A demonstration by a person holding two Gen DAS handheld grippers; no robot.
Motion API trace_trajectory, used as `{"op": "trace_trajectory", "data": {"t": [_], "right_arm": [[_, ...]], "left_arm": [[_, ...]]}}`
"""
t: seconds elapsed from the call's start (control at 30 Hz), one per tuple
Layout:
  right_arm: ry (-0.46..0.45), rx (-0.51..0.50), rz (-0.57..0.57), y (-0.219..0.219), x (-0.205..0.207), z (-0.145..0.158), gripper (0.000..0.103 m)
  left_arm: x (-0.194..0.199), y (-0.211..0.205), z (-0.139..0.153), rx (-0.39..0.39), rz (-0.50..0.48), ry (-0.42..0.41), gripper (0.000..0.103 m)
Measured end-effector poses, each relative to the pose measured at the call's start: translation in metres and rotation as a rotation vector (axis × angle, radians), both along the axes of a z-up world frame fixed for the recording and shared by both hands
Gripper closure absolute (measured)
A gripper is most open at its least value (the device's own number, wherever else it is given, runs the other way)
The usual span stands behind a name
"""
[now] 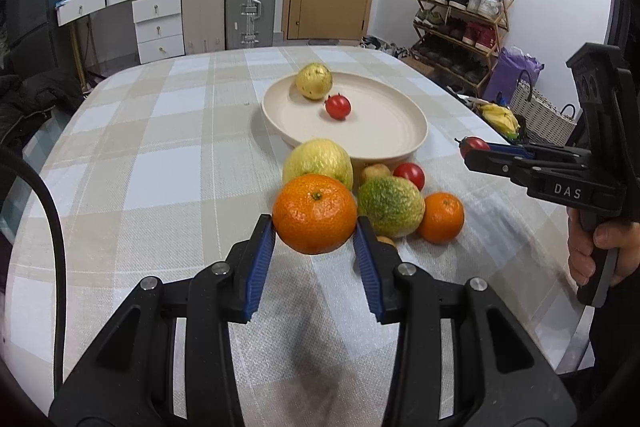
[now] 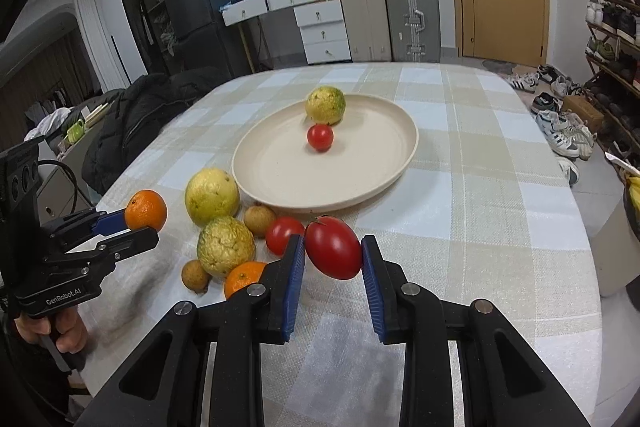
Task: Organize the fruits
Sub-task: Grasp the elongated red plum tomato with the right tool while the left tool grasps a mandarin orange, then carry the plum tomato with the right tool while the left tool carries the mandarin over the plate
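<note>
The left gripper [image 1: 315, 227] is clamping one of two oranges [image 1: 315, 213] above the table; the right gripper [image 2: 333, 247] is gripping one of three tomatoes [image 2: 334, 247]. One tomato and one of three guavas [image 2: 325, 105] are sitting on the plate [image 2: 280, 179]. Only the right wrist view is showing two small brown fruits [image 2: 196, 275] clearly.

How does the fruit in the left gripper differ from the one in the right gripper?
The left gripper holds an orange: round, dimpled, the bigger fruit. The right gripper holds a tomato: red, smooth, oval, tilted between the pads. Both are clamped from the sides and lifted clear of the table.
</note>
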State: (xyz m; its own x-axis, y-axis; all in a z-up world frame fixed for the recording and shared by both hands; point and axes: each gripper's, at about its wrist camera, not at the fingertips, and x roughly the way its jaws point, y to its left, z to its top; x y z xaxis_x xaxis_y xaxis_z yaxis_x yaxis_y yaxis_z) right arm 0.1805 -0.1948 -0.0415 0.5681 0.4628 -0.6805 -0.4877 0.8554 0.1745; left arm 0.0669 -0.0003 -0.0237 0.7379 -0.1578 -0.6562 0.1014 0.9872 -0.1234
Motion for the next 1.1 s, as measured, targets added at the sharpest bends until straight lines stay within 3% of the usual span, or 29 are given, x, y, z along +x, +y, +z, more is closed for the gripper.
{"op": "trace_trajectory", "data": {"t": [0.73,1.1], "right_arm": [[-0.037,0.086,0.005,0.009,0.016,0.022,0.073],[-0.036,0.067,0.016,0.023,0.028,0.025,0.073]], "left_arm": [[0.037,-0.007,0.032,-0.019,0.026,-0.068,0.065],[0.068,-0.024,0.021,-0.004,0.017,-0.048,0.065]]}}
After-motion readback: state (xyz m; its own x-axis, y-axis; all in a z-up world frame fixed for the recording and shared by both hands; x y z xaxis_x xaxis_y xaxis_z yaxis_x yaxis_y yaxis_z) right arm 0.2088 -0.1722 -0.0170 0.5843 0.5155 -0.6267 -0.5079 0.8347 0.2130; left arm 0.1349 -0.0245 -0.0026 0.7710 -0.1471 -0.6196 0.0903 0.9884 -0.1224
